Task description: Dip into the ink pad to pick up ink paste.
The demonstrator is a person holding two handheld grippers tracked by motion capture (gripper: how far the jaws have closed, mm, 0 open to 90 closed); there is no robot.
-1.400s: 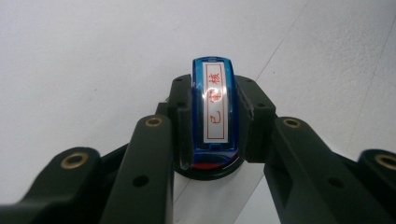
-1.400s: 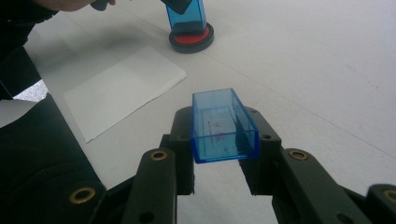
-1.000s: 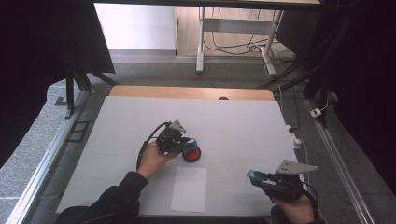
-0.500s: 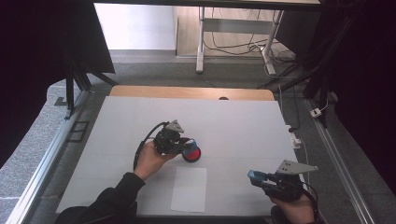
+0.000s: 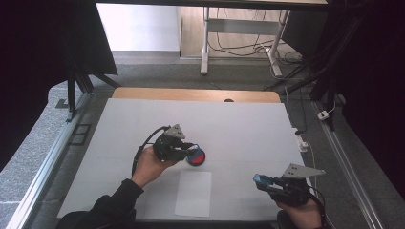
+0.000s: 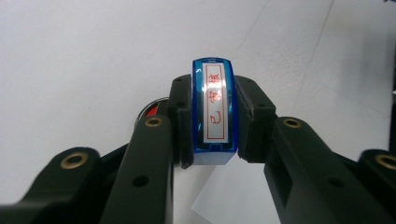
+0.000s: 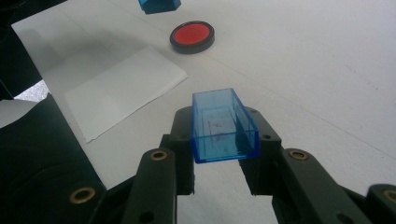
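Note:
My left gripper (image 5: 190, 150) (image 6: 215, 128) is shut on a blue stamp (image 6: 215, 109) with a white label of red characters. It holds the stamp just above a round red ink pad (image 5: 197, 157) (image 6: 150, 111) in a black rim at the table's middle. My right gripper (image 5: 261, 181) (image 7: 219, 140), near the front right edge, is shut on a clear blue rectangular cap (image 7: 222, 126) (image 5: 261, 179), open side up. In the right gripper view the ink pad (image 7: 192, 35) lies ahead and the stamp (image 7: 159, 5) hangs at the top edge.
A white sheet of paper (image 5: 193, 193) (image 7: 123, 88) lies flat near the front edge between the two hands, just below the ink pad. The white table top (image 5: 239, 124) ends in a wooden strip (image 5: 191, 94) at the back. A cable (image 5: 302, 140) runs along the right edge.
The left gripper with the stamp has edged very slightly left over the ink pad. The right gripper and the cap have stayed put.

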